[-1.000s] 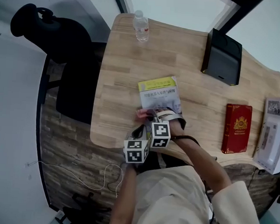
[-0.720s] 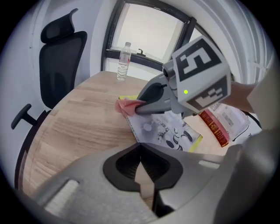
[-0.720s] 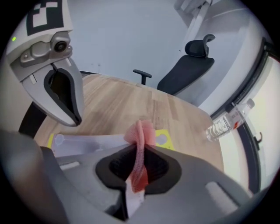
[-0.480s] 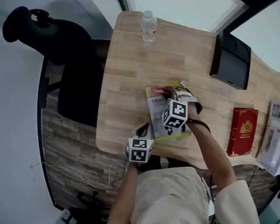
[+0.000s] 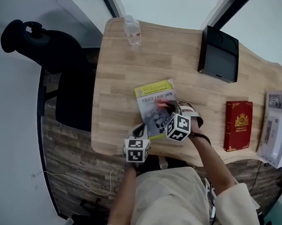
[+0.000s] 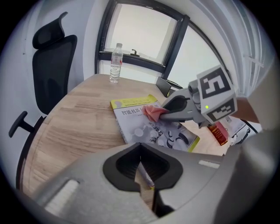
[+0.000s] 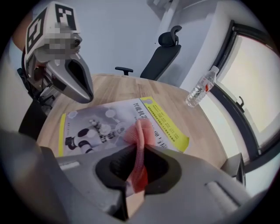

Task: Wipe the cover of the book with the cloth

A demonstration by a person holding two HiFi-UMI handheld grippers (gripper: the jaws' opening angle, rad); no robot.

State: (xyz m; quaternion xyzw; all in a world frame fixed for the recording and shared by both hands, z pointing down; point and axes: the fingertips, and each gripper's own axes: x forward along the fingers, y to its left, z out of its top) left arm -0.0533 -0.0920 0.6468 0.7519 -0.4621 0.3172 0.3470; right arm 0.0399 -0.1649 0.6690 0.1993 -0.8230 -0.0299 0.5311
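A book with a grey cover and a yellow-green band lies on the wooden table near its front edge. My right gripper is shut on a pink cloth that rests on the middle of the cover. In the right gripper view the cloth bulges out from between the jaws onto the book. My left gripper is shut on the book's near corner. In the left gripper view the right gripper presses the cloth on the cover.
A water bottle stands at the table's far left corner. A black box sits at the back and a red book to the right. A white device lies at the right edge. A black office chair stands to the left.
The right gripper carried the cloth from the book's near edge up to its far band, then back to the middle of the cover. The left gripper stayed at the near corner.
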